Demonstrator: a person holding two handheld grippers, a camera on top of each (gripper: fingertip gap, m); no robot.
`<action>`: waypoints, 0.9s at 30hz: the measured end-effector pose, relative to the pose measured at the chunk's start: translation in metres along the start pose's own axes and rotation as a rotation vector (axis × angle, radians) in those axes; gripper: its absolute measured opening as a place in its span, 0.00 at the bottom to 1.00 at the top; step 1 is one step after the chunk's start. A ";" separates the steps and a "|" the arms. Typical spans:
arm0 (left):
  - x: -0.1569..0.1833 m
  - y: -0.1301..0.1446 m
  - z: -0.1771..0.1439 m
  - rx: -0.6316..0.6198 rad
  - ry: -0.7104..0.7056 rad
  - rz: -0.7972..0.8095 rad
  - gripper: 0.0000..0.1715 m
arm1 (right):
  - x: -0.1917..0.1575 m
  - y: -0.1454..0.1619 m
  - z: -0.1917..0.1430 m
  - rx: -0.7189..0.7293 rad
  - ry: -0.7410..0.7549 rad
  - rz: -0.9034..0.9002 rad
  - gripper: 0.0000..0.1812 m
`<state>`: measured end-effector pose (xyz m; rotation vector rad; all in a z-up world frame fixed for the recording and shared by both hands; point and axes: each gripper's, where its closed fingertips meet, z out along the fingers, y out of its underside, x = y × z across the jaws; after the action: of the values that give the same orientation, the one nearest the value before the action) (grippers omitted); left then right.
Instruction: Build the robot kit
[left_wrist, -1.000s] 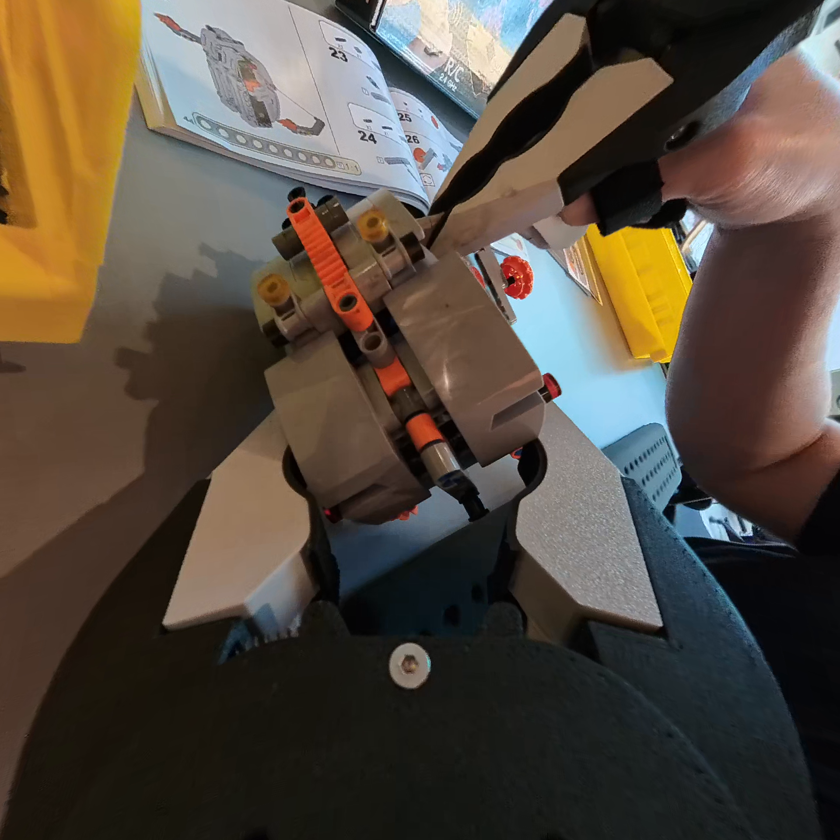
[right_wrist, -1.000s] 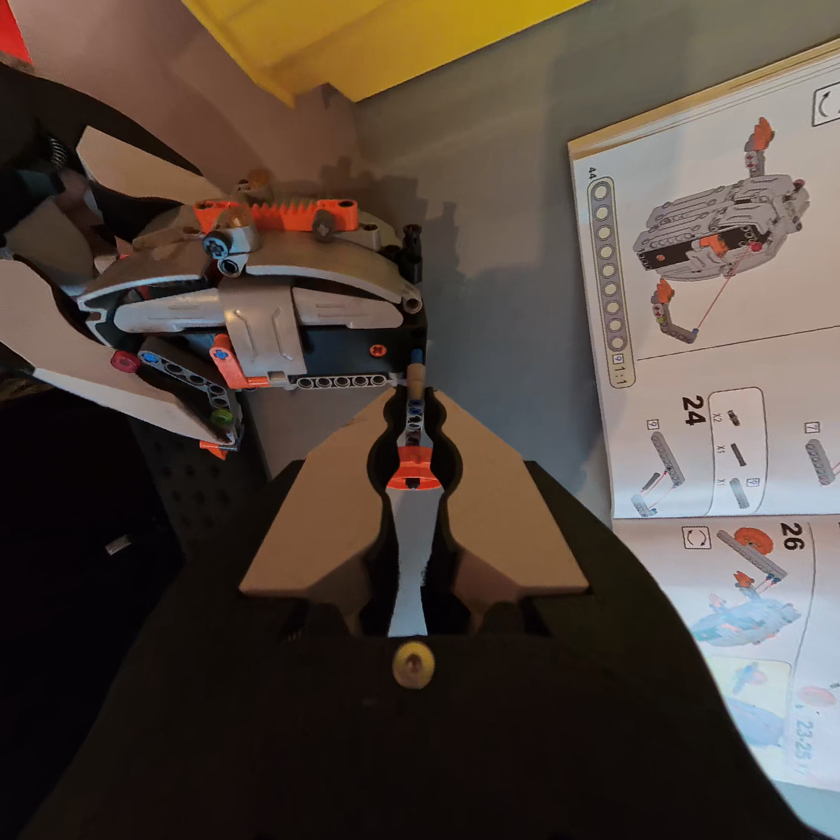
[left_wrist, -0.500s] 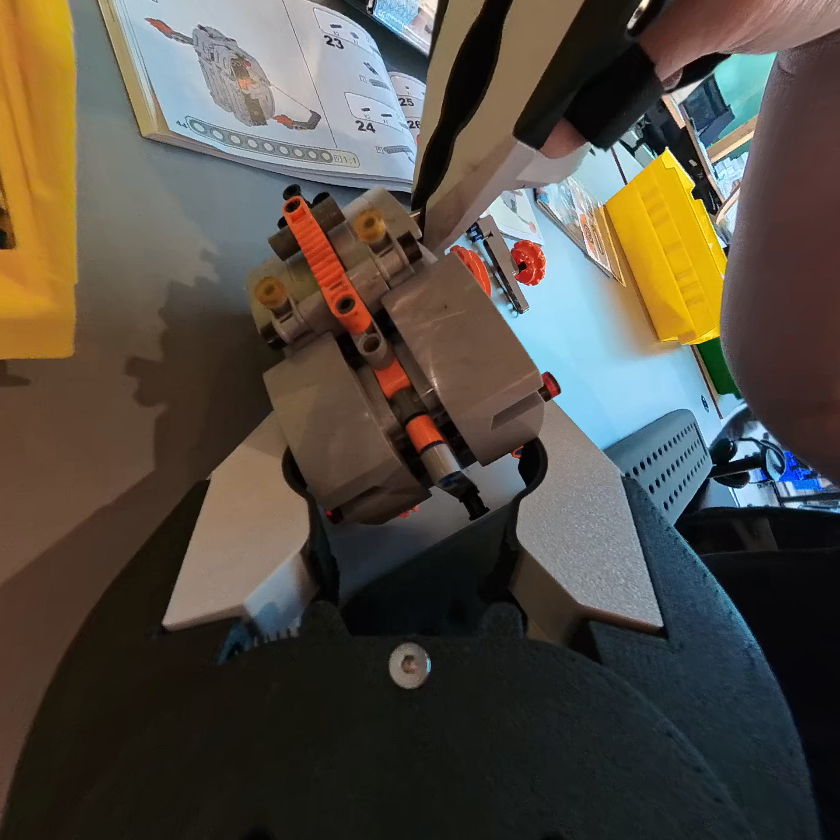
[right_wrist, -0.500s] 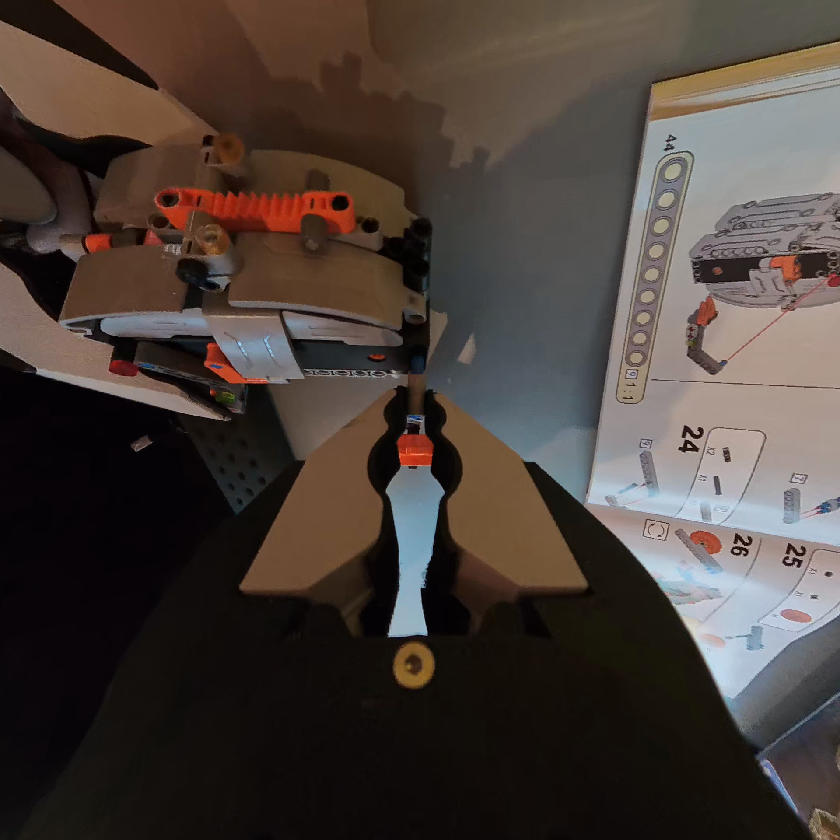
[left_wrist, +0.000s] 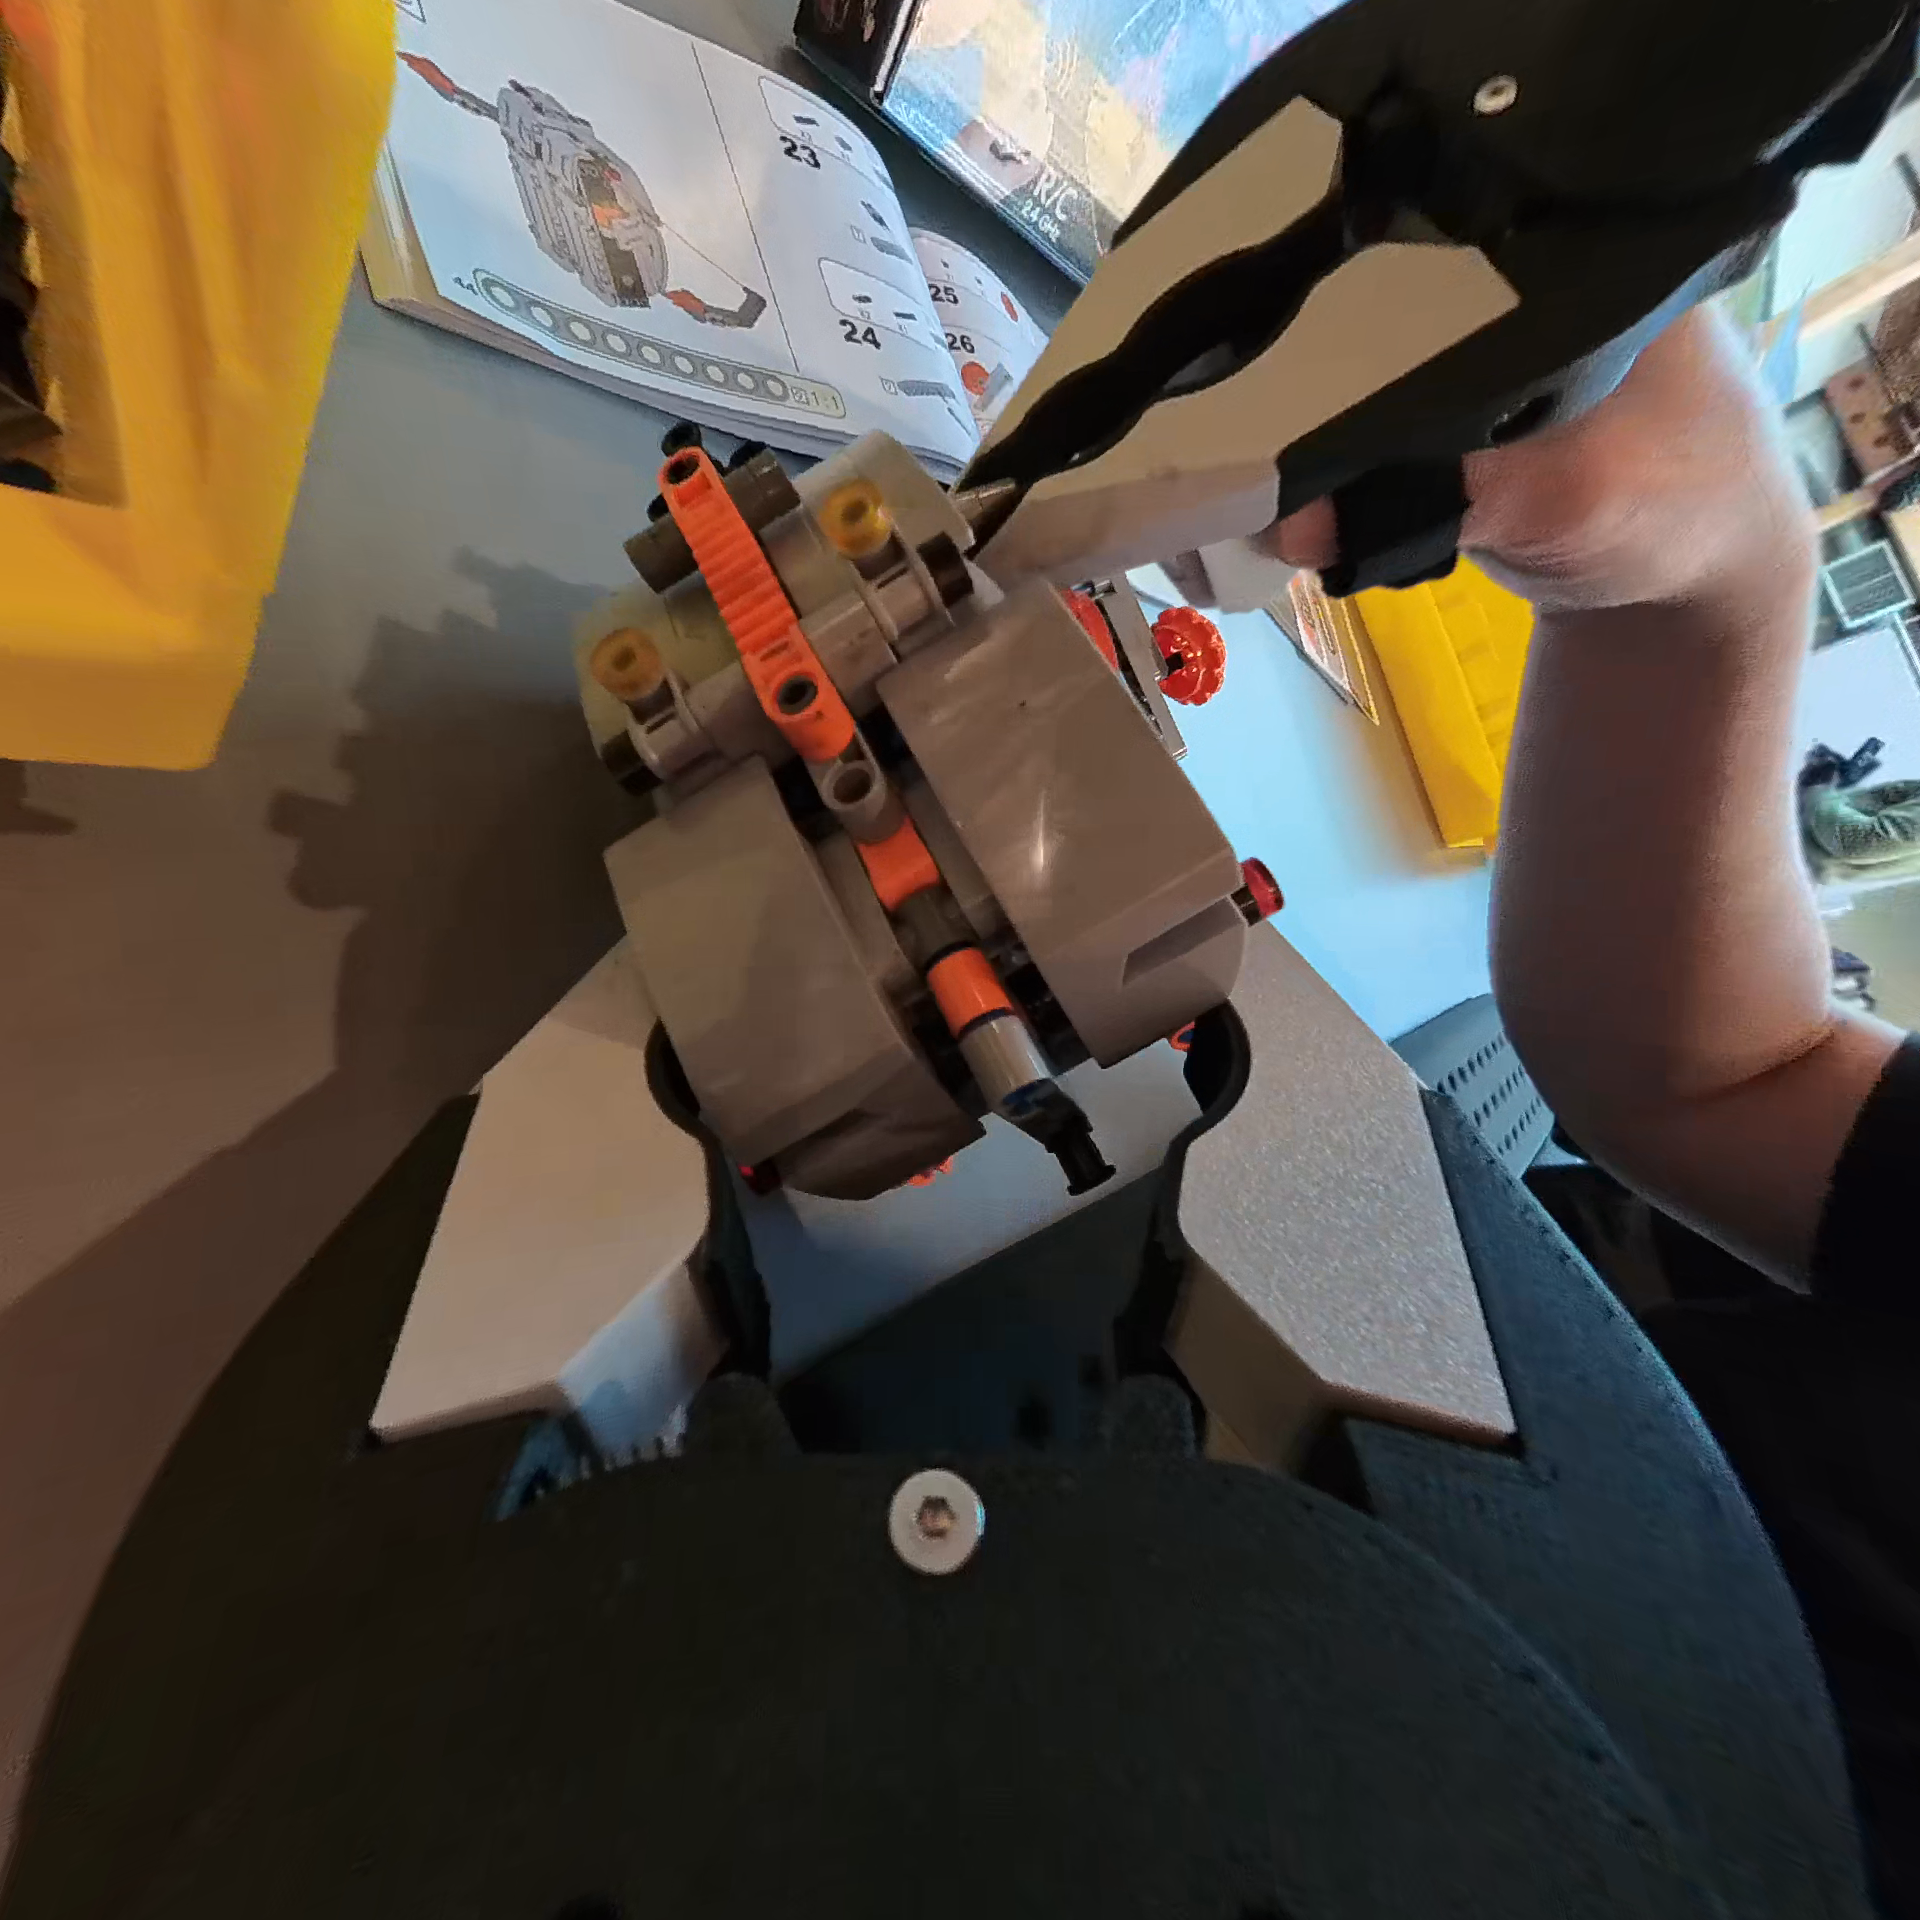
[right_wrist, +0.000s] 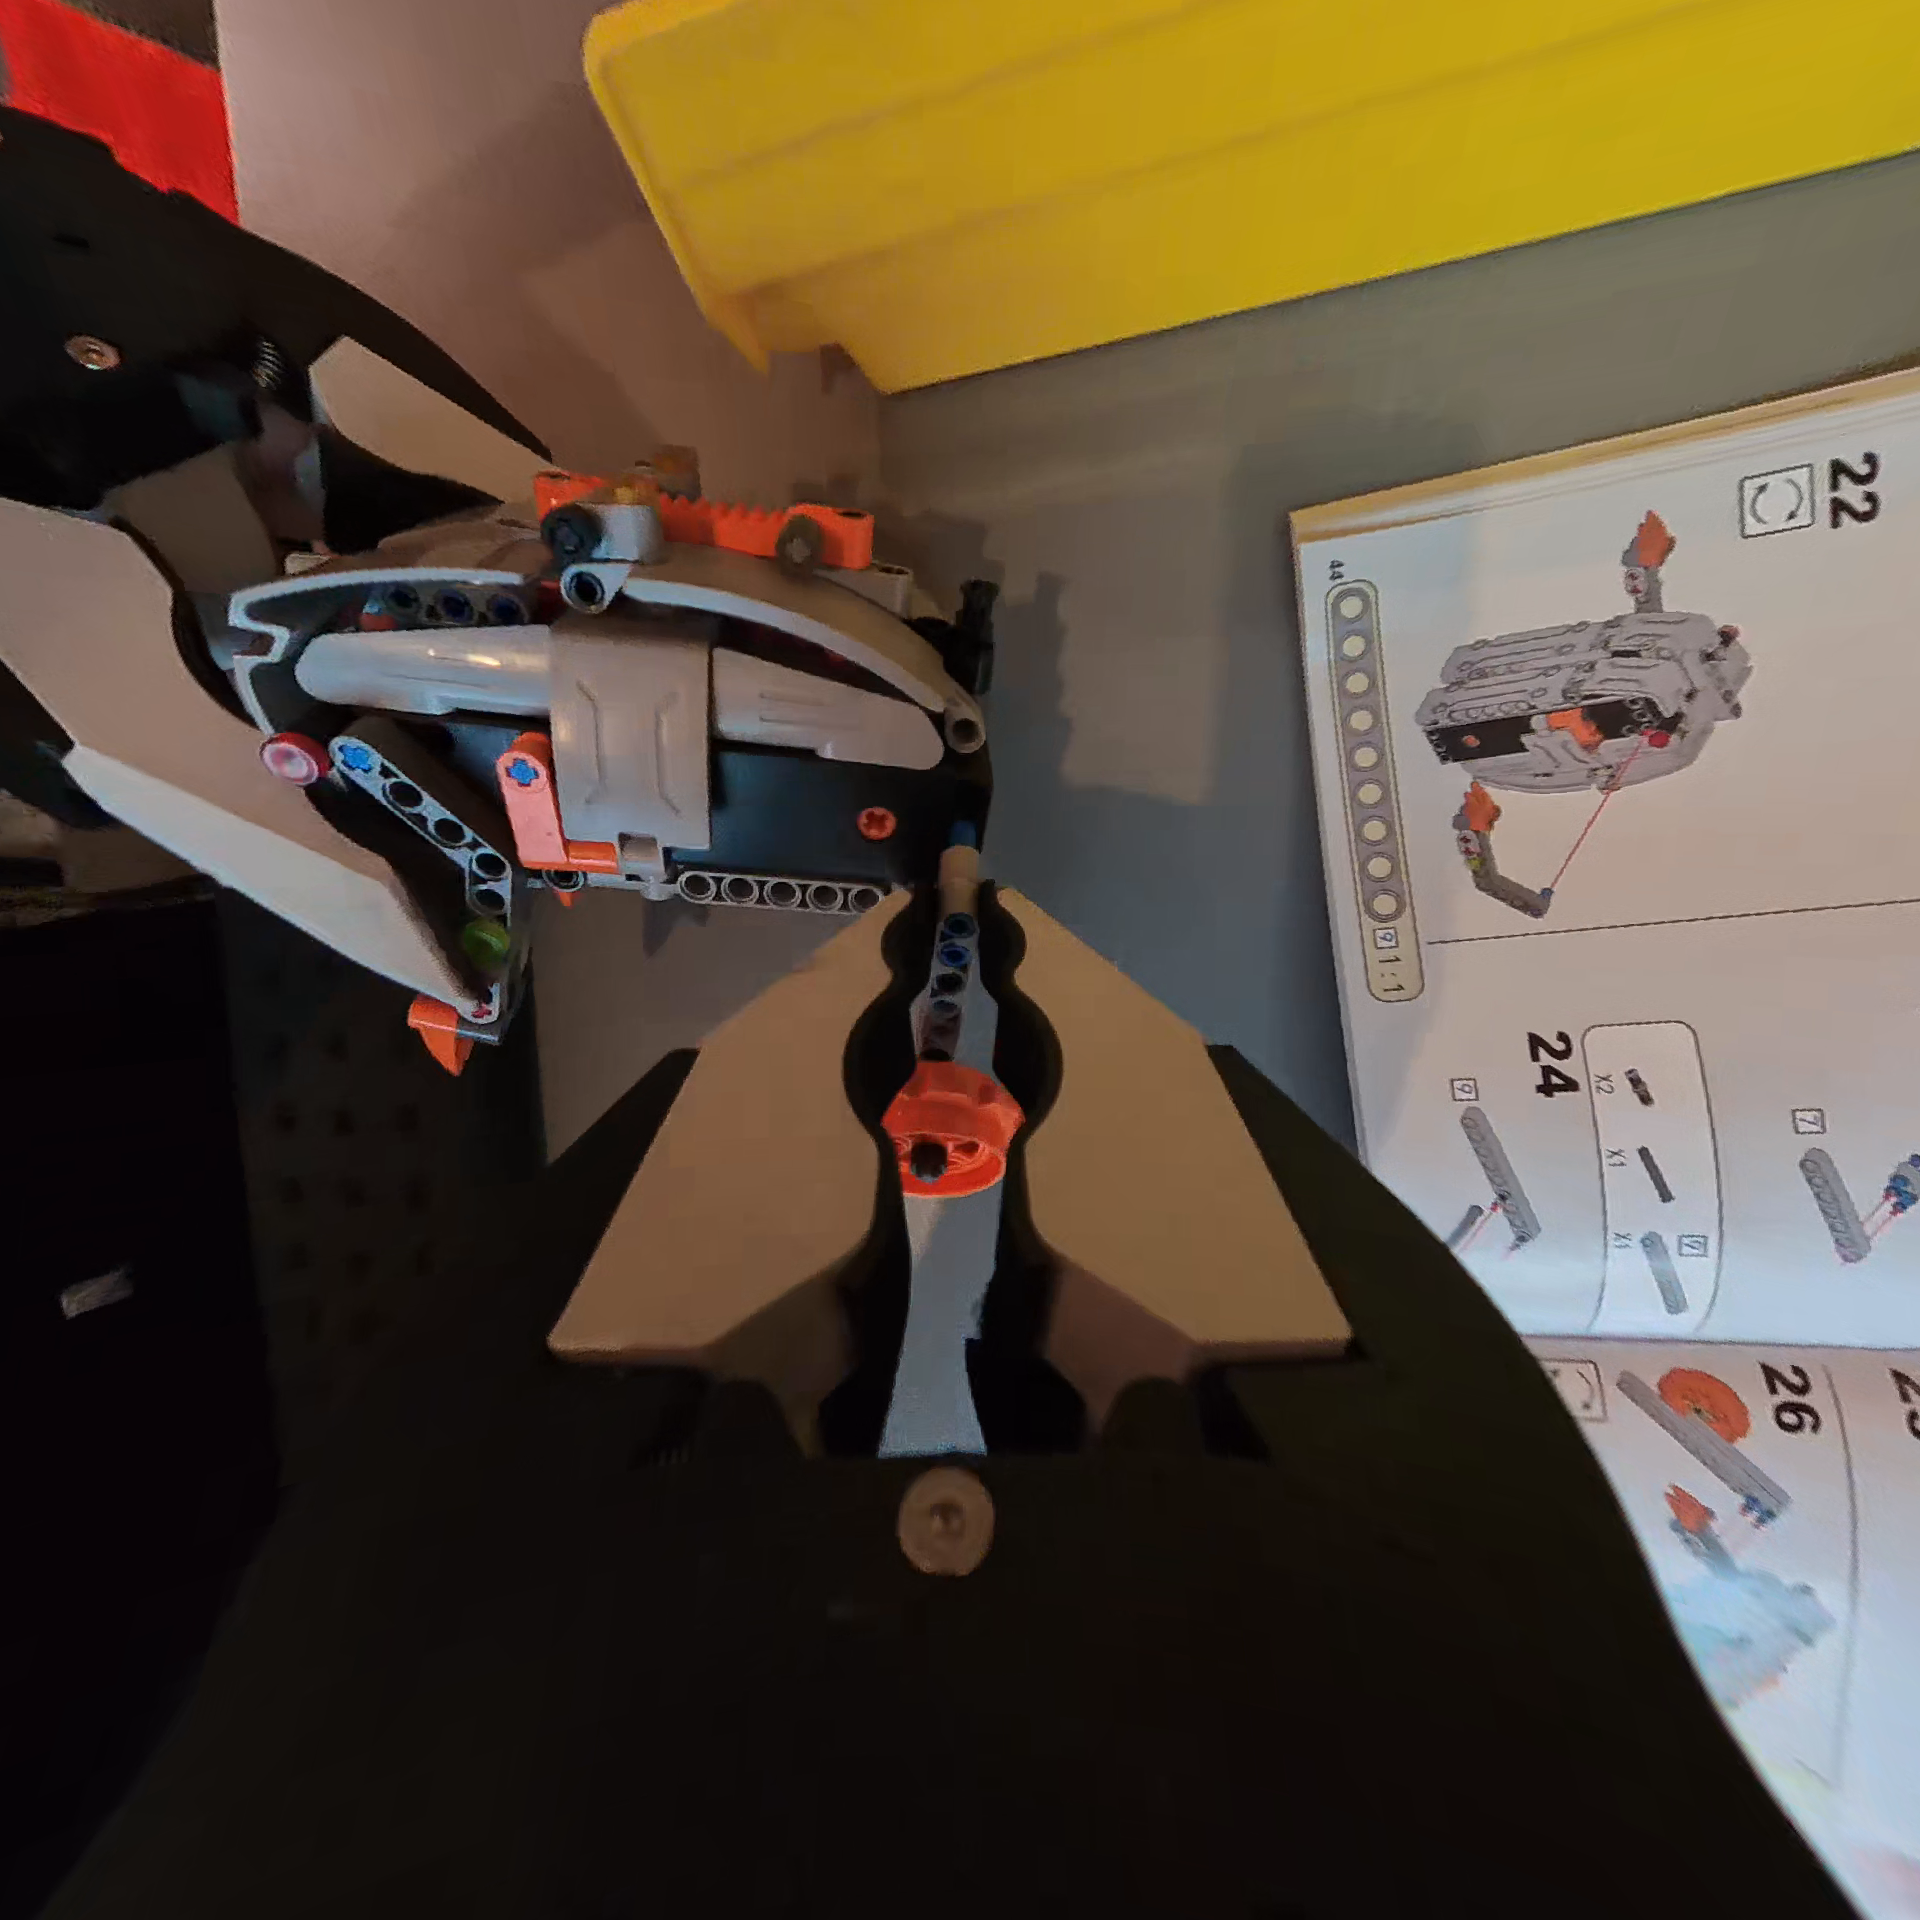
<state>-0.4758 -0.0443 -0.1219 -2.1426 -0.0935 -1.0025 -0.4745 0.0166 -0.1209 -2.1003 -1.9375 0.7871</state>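
- Brick model (left_wrist: 914, 831): grey curved panels, an orange toothed strip, yellow pins, a red pin
- Left gripper (left_wrist: 935, 1101): pale grey fingers, black body
- Beam piece (right_wrist: 948, 997) in the right gripper (right_wrist: 951, 914): grey, orange wheel
- Bin (right_wrist: 1195, 177): plain yellow
- Booklet (left_wrist: 665, 239): white pages, grey-and-orange drawings
- Table (left_wrist: 436, 499): grey

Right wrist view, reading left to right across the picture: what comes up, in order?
left gripper shut on the grey-and-orange brick model → right gripper, shut on a thin beam with an orange gear → open instruction booklet.
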 end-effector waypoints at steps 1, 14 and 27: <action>0.000 0.000 0.000 0.000 0.001 -0.001 0.54 | 0.000 -0.001 0.000 0.037 0.001 -0.008 0.04; 0.000 -0.001 0.000 0.010 0.005 -0.009 0.54 | 0.001 -0.007 -0.002 0.329 0.046 -0.011 0.04; 0.003 0.001 0.002 0.009 0.016 -0.011 0.54 | 0.002 -0.003 -0.006 0.372 0.042 0.003 0.05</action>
<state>-0.4723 -0.0441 -0.1212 -2.1277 -0.1018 -1.0235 -0.4743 0.0206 -0.1150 -1.8798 -1.6171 1.0056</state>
